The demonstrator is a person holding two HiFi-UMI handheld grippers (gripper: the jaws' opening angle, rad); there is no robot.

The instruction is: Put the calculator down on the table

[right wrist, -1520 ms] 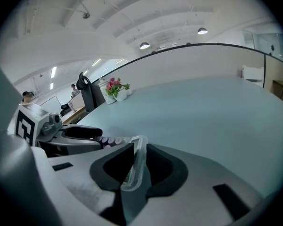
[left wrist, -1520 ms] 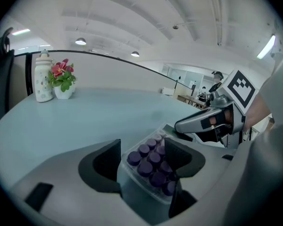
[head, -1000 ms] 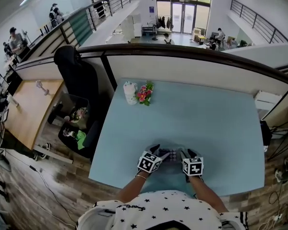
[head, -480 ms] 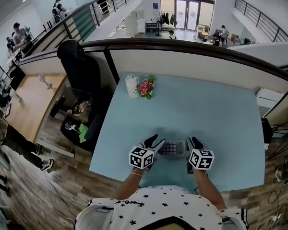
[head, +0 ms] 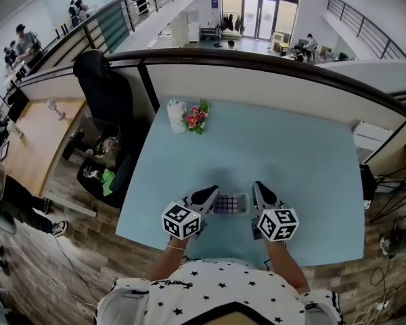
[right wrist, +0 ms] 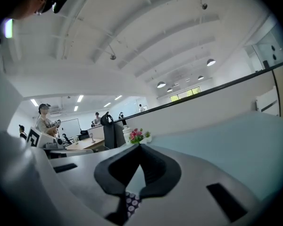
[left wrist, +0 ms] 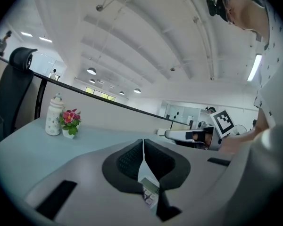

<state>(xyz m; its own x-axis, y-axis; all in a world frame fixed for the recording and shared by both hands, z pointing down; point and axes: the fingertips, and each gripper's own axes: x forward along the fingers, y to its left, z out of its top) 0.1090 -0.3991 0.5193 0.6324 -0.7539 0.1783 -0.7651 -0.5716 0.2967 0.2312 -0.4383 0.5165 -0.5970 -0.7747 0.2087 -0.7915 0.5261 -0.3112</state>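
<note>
1. Jaws of the left gripper (head: 205, 196) (left wrist: 143, 147) are pressed together tip to tip with nothing pinched between them. The right gripper (head: 260, 193) (right wrist: 138, 148) is likewise closed and empty.
2. At 9 o'clock of the scene in the head view, a black high-backed office chair (head: 109, 95) stands on the floor off the left edge of the pale blue rectangular table (head: 291, 147).
3. At about 11 o'clock on the table top, a white ceramic jar (head: 174, 116) stands upright. A small pot of pink and red flowers with green leaves (head: 195, 118) sits just beside it, at its 3 o'clock.
4. Near the 6 o'clock edge of the table lies the small grey rectangular calculator (head: 231, 204), flat and keys up.
5. Seen from above, the left gripper is at the calculator's 9 o'clock and the right gripper at its 3 o'clock.
6. Each gripper view shows a strip of the calculator's keys (left wrist: 150, 193) (right wrist: 131, 201) below the closed tips, with neither pair clamped on it.
</note>
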